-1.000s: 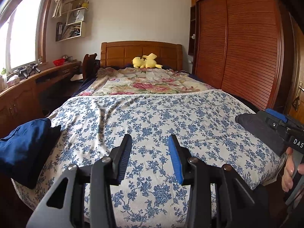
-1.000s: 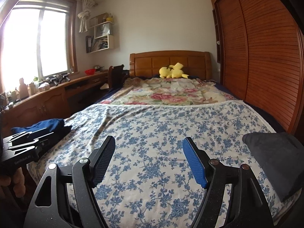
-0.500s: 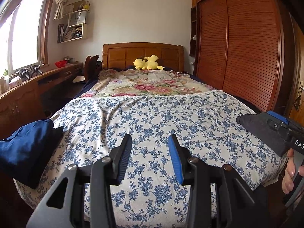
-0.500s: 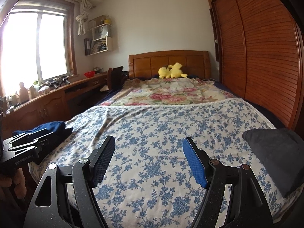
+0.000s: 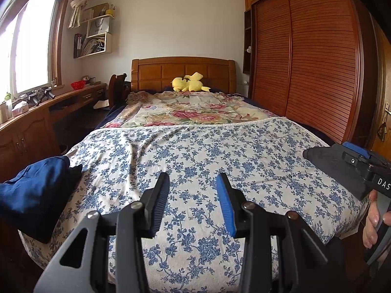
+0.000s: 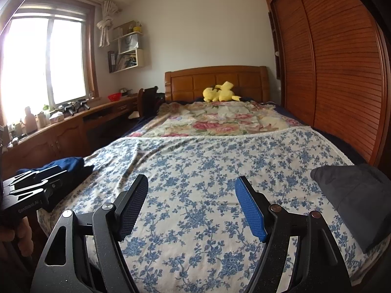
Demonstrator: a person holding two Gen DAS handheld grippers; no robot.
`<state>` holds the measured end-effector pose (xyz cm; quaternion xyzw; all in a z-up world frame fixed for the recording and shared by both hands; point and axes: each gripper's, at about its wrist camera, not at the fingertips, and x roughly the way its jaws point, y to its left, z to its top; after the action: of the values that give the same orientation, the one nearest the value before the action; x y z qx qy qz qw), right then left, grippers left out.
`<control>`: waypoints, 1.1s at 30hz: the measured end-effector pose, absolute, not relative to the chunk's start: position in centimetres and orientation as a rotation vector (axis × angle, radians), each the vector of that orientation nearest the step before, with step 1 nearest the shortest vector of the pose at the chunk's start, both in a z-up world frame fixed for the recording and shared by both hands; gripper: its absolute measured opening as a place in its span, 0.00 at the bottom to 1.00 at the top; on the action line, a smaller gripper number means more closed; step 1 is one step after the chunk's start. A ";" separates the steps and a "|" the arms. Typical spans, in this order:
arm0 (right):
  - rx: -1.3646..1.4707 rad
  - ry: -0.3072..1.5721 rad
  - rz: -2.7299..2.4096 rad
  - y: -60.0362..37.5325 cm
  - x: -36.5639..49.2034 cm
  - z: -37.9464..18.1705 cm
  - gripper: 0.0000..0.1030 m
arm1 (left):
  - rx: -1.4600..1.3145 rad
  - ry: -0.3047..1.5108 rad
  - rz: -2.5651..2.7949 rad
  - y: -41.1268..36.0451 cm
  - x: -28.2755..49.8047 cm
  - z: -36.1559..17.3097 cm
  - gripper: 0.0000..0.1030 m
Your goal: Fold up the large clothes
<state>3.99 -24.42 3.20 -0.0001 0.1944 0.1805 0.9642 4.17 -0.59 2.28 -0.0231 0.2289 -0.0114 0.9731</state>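
Hovering over the near end of the blue-flowered white bedspread (image 5: 195,156), the left claw (image 5: 193,190) gapes narrowly, empty; the right claw (image 6: 191,195) gapes wide, empty. A crumpled navy-blue garment (image 5: 34,190) lies at the bed's near left edge, a folded dark grey garment (image 6: 354,195) at its near right.

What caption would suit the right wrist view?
Open right gripper above the floral bed, blue clothes left, grey garment right.

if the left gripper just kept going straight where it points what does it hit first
Most likely the blue-flowered bedspread. The left gripper is open and empty, tilted slightly down over the foot of the bed, and nothing lies between its fingers and the cloth. Exactly where it would land is hard to judge.
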 end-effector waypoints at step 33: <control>0.008 0.389 0.366 -24.3 3.6 3.5 0.73 | -0.043 0.437 -0.026 -0.9 3.5 3.1 0.38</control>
<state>3.64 -24.29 3.51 0.0042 0.1921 0.1809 0.9646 3.51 -0.93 3.10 -0.0211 0.2165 -0.0130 0.9760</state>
